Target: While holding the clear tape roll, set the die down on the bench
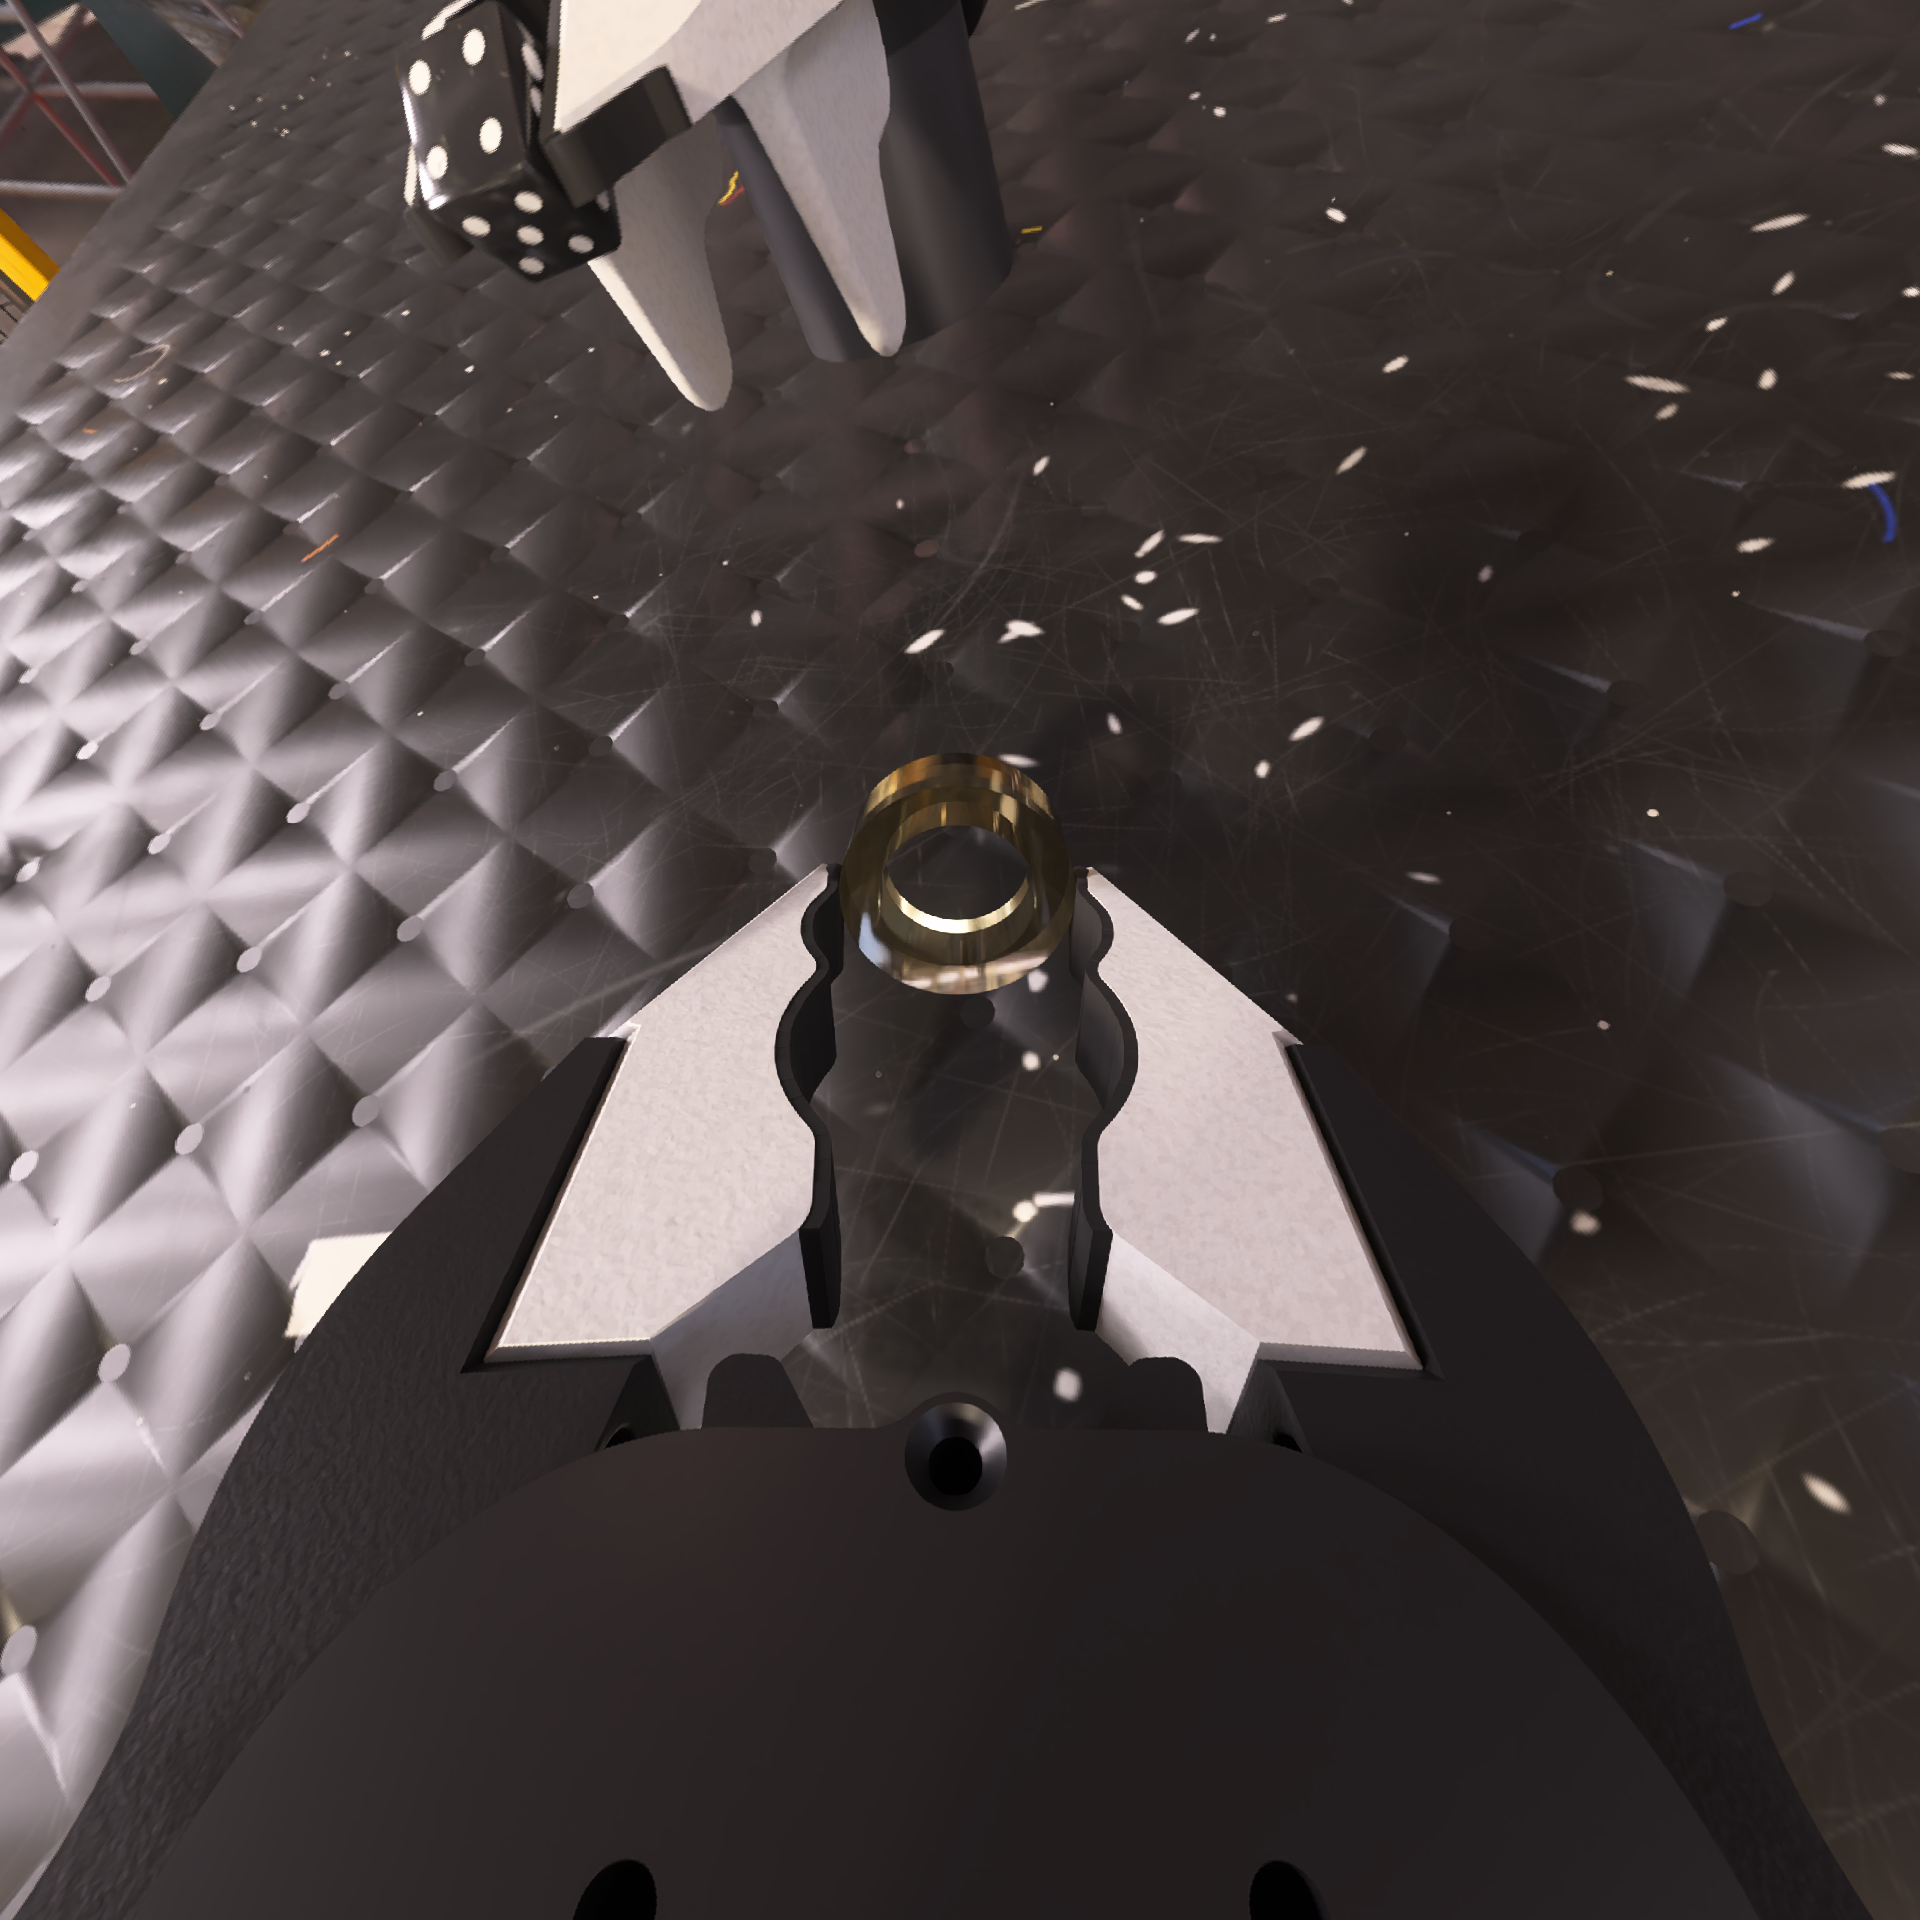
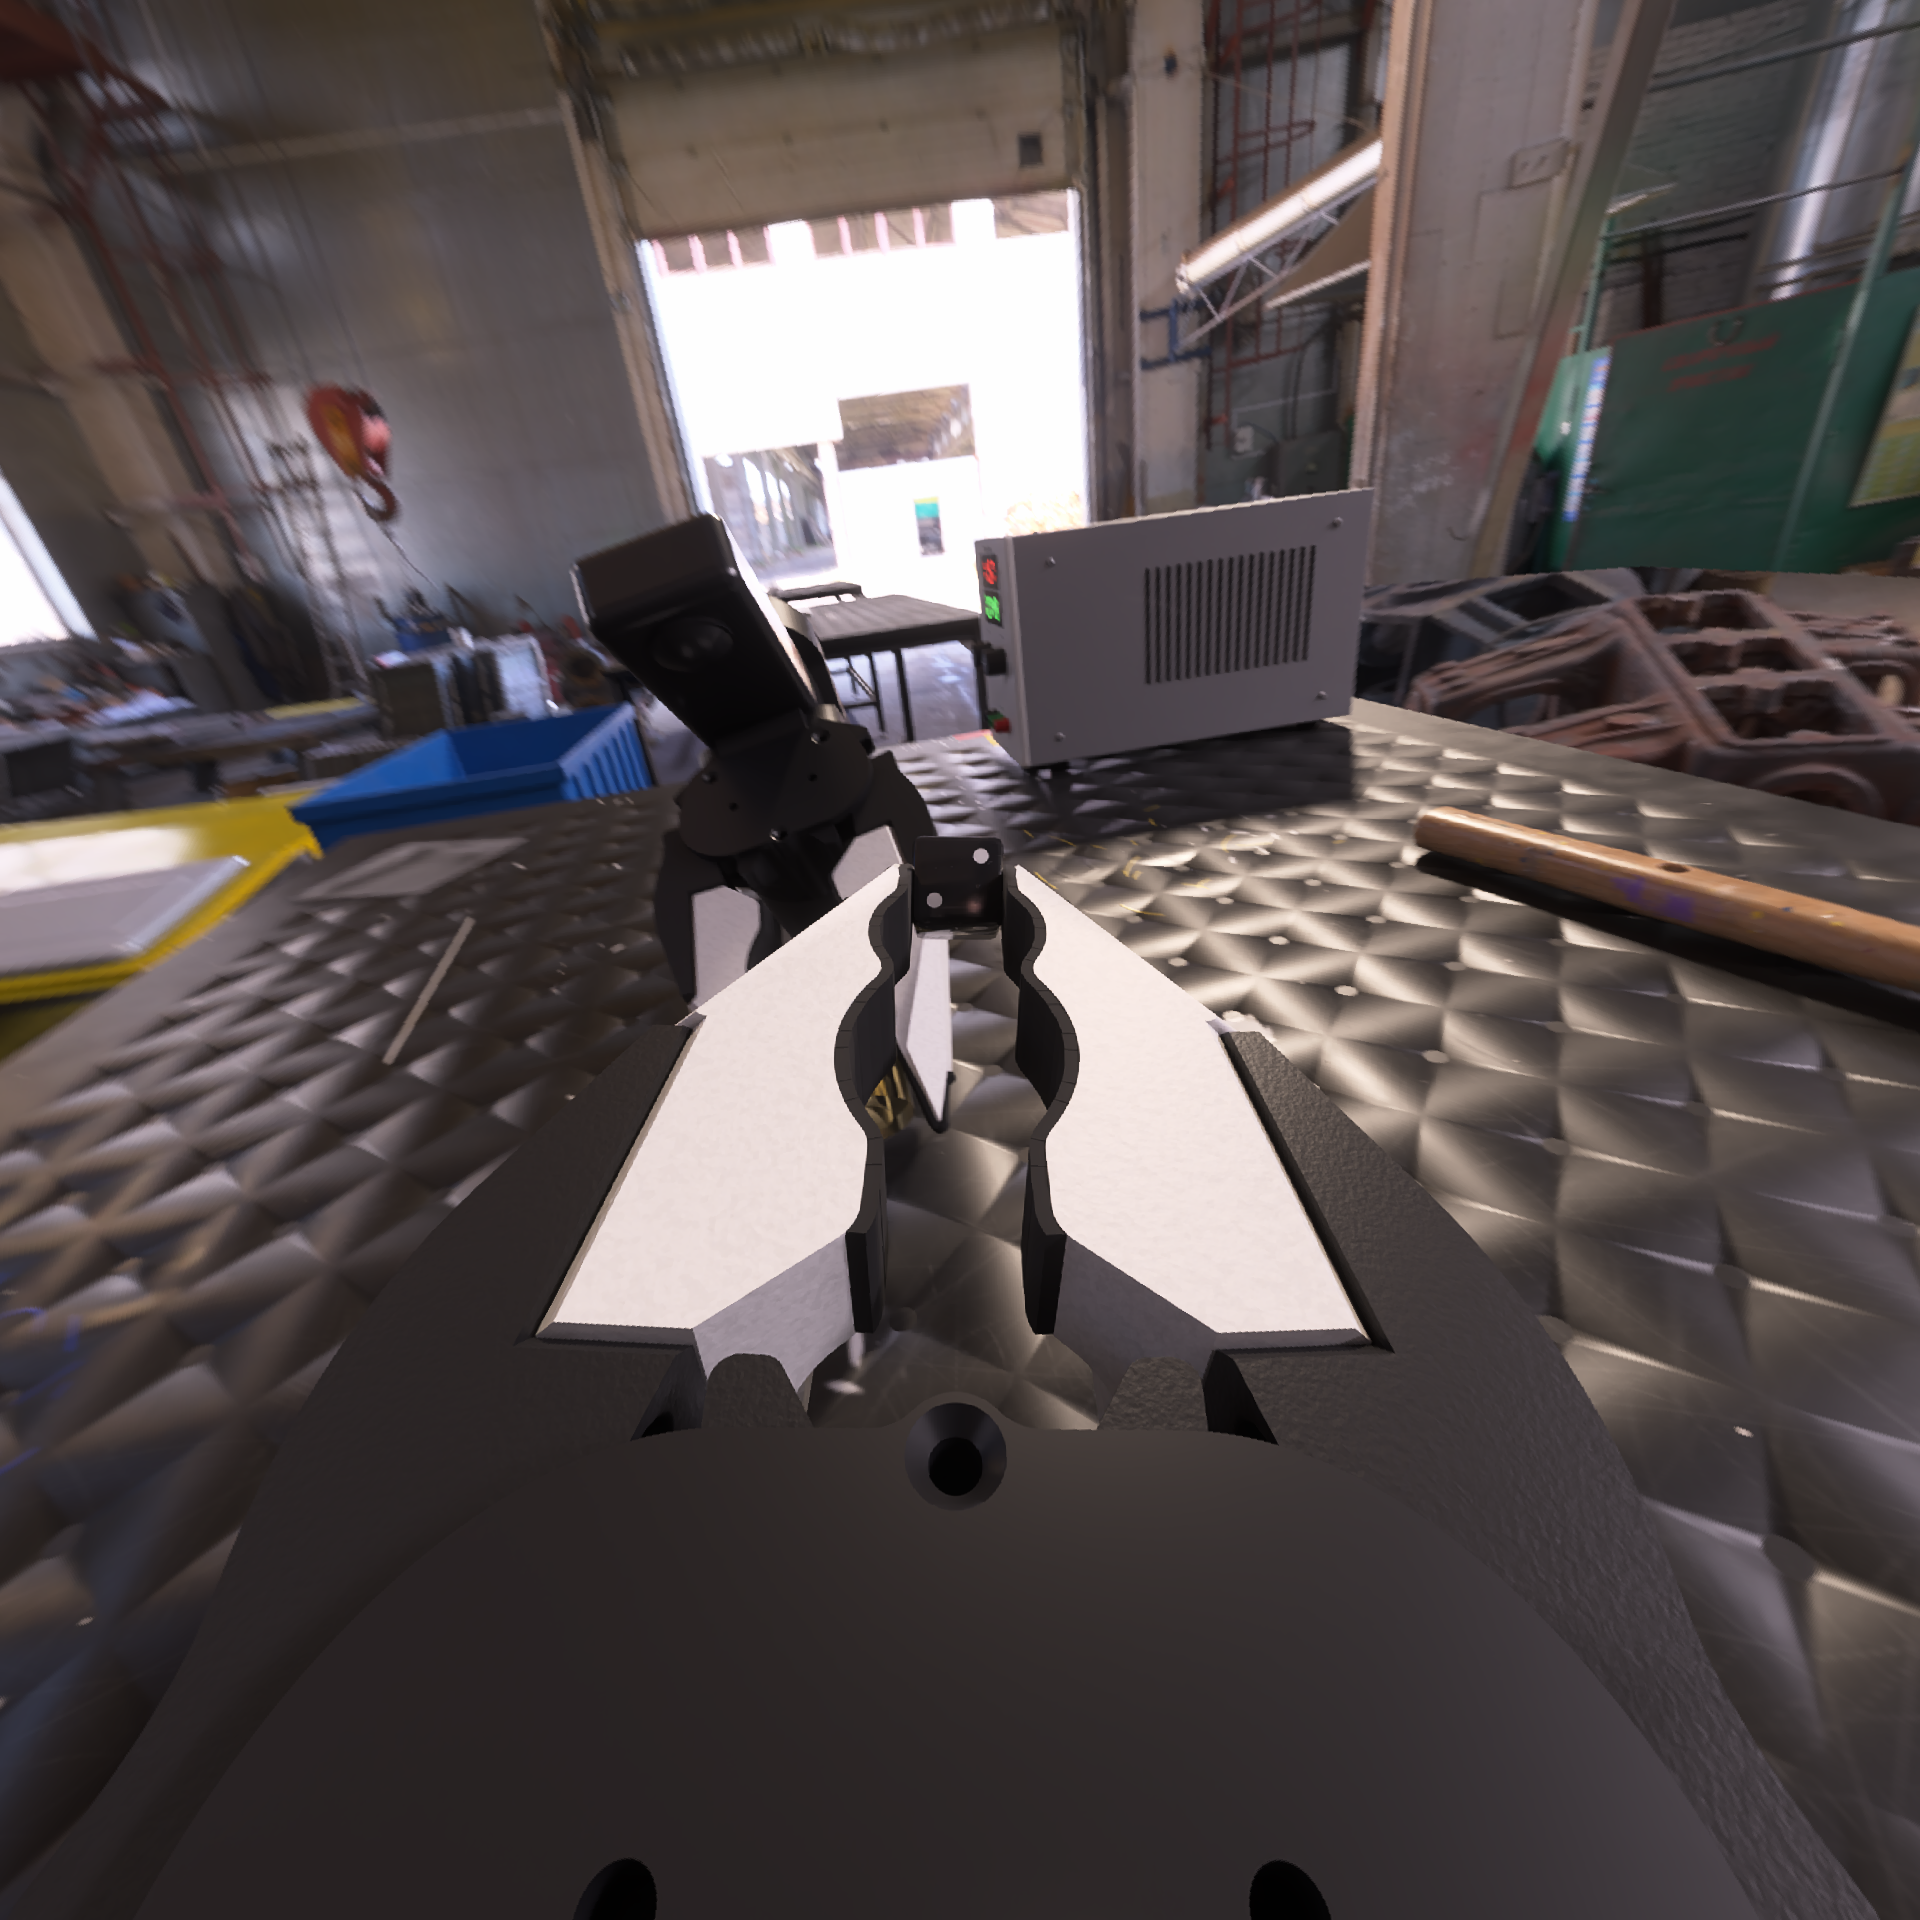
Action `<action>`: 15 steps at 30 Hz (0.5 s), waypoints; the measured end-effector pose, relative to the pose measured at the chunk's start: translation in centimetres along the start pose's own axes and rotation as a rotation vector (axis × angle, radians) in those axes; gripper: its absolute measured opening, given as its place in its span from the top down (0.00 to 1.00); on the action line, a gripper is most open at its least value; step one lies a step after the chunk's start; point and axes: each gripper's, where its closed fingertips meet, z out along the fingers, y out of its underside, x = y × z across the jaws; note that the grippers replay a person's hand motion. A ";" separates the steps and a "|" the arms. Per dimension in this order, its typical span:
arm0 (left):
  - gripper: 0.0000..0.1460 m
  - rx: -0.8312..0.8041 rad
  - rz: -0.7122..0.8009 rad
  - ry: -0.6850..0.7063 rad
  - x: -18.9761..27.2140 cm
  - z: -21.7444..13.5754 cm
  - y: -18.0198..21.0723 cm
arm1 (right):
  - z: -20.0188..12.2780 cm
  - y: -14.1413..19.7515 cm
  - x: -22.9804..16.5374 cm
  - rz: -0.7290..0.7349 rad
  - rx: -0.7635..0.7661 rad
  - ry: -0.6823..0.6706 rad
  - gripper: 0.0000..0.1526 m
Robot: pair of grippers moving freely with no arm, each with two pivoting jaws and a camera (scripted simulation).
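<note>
A: Left gripper [image 1: 954, 883] is clamped on the tape roll [image 1: 954, 873] at its tips, above the bench [image 1: 312, 831]. Light, thin-walled, glossy; squeezed across the rim it could flex or slip.

B: And the right gripper [image 2: 956, 894] pinches the die [image 2: 957, 885] between its fingertips, off the surface.

A: A small, hard, smooth cube, held flat face to flat face. That's the grip you want.

B: I'd lower it close before opening; dropped, it'll probably tumble on that patterned metal.
</note>
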 end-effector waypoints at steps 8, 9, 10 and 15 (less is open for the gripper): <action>0.70 0.027 -0.029 0.005 -0.2 -0.2 -0.2 | -1.0 -0.8 0.0 0.111 0.110 -0.102 0.89; 0.70 0.030 -0.032 0.006 -0.2 -0.3 -0.2 | -1.0 -0.7 0.1 0.112 0.105 -0.099 0.89; 0.70 0.032 -0.034 0.007 -0.2 -0.3 -0.2 | -1.0 -0.6 0.2 0.113 0.098 -0.096 0.89; 0.70 0.031 -0.034 0.009 -0.2 -0.3 -0.2 | -0.8 -0.1 0.2 0.129 0.075 -0.102 0.89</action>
